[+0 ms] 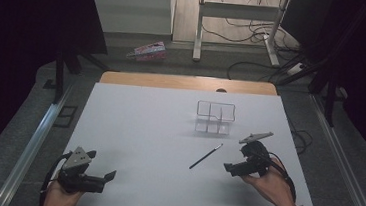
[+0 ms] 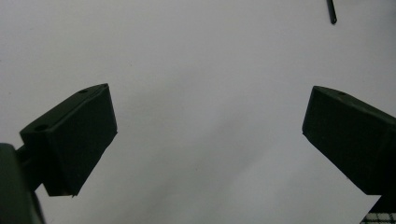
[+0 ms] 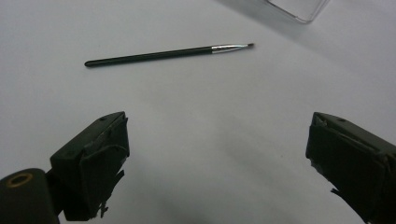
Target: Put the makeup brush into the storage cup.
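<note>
Brush (image 1: 206, 156) lay on the bare white desk (image 1: 143, 129), right of its middle, slanting toward the clear divided organizer (image 1: 215, 118) nearer the far edge. From the high view, my right gripper (image 1: 229, 168) sat just right of it, near the desk's right edge, and my left gripper (image 1: 109, 176) rested by the near-left corner, well apart.

Along my left gripper view (image 2: 210, 135), the jaws stood wide apart with nothing between them.

Along my right gripper view (image 3: 217, 154), the jaws gaped wide and empty, the brush (image 3: 154, 55) lying crosswise ahead, untouched. It looked light, thin and stiff, likely to roll; I judged the dark handle's middle the best hold, not the bristles.
</note>
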Tool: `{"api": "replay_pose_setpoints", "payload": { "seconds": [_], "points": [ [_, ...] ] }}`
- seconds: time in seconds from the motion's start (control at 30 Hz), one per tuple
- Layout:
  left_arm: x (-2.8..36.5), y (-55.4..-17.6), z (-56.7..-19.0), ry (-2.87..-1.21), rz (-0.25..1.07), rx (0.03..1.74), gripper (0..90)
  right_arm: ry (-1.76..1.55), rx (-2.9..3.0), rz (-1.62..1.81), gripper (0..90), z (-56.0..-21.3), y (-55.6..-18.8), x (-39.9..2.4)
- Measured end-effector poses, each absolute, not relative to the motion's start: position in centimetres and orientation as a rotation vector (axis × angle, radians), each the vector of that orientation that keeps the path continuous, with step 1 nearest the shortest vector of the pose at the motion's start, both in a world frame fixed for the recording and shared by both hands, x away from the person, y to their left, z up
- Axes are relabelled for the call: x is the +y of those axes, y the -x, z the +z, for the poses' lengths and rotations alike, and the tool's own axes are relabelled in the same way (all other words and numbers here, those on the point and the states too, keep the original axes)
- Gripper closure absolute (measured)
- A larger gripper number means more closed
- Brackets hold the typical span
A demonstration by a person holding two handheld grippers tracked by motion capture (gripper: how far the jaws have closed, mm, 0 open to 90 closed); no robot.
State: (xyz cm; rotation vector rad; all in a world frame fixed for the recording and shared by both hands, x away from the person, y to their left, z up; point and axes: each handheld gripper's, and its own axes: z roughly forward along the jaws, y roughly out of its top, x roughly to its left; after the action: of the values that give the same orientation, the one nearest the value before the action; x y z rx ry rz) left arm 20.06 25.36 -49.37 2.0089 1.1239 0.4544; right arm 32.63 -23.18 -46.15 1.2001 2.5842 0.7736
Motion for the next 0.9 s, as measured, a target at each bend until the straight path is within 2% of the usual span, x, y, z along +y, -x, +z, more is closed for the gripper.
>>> {"api": "replay_pose_setpoints", "payload": {
  "seconds": [0.4,0.9],
  "points": [
    [25.4,-20.0,-49.3,-2.016,0.460,1.118,3.7,-1.186,2.605,0.725,11.0,-46.0,-34.4,-21.0],
    [25.3,-20.0,-49.3,-2.020,0.462,1.115,3.7,-1.179,2.637,0.674,11.3,-46.7,-36.5,-17.5]
  ]
}}
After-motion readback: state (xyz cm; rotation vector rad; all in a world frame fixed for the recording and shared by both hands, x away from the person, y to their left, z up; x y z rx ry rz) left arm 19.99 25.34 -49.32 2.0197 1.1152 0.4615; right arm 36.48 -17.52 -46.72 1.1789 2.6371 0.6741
